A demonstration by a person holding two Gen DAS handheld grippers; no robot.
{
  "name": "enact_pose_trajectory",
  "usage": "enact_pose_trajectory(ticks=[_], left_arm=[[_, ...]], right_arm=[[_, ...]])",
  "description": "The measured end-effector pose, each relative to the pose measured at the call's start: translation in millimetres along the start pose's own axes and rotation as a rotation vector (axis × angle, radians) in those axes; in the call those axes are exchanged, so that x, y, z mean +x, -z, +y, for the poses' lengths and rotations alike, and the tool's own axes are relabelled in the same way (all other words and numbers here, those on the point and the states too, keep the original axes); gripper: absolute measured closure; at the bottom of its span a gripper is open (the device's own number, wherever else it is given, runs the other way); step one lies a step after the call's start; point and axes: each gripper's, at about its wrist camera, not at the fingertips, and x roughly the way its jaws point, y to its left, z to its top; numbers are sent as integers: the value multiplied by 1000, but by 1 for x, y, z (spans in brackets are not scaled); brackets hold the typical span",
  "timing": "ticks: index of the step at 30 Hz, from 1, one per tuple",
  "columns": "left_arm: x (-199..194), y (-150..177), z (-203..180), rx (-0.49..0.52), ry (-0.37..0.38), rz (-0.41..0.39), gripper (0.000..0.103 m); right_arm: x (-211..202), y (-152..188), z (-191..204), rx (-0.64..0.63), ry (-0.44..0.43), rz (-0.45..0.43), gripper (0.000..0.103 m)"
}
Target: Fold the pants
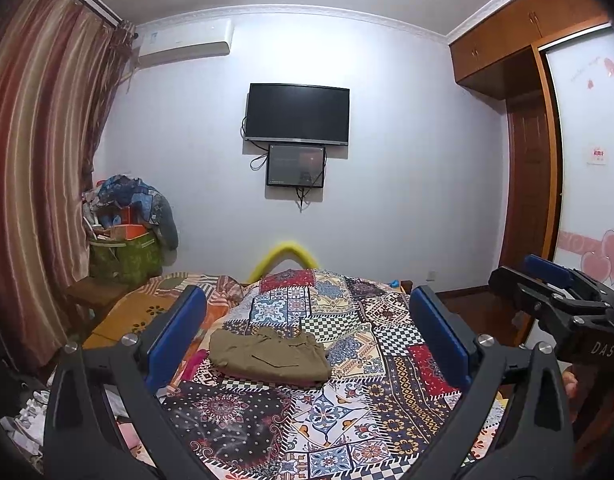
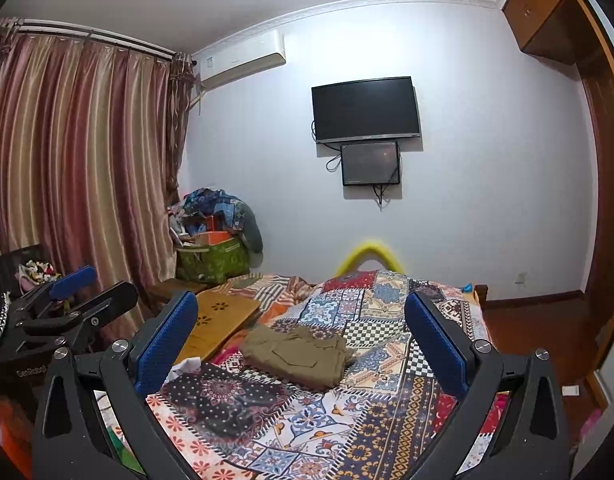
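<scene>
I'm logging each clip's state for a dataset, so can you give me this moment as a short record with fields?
setting: bedroom, bed with patchwork bedspread
pants: olive pants, lying as a compact folded bundle on the bedspread
left hand-held gripper: open, raised above the bed, holding nothing
right hand-held gripper: open, raised above the bed, holding nothing
contact with pants: none
background: wall TV, smaller screen below it, striped curtain

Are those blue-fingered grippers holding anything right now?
Nothing is held. The left gripper and right gripper are both open and empty, apart from the folded olive pants on the patchwork bedspread.
</scene>
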Motion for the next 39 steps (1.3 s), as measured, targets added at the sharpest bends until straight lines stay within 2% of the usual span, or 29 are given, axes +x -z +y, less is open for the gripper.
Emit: enact_pose_trajectory(ticks=[39], left_arm=[[9, 4, -1, -1, 48, 24, 0]], right_arm=[[4, -1, -4, 20, 14, 10, 0]])
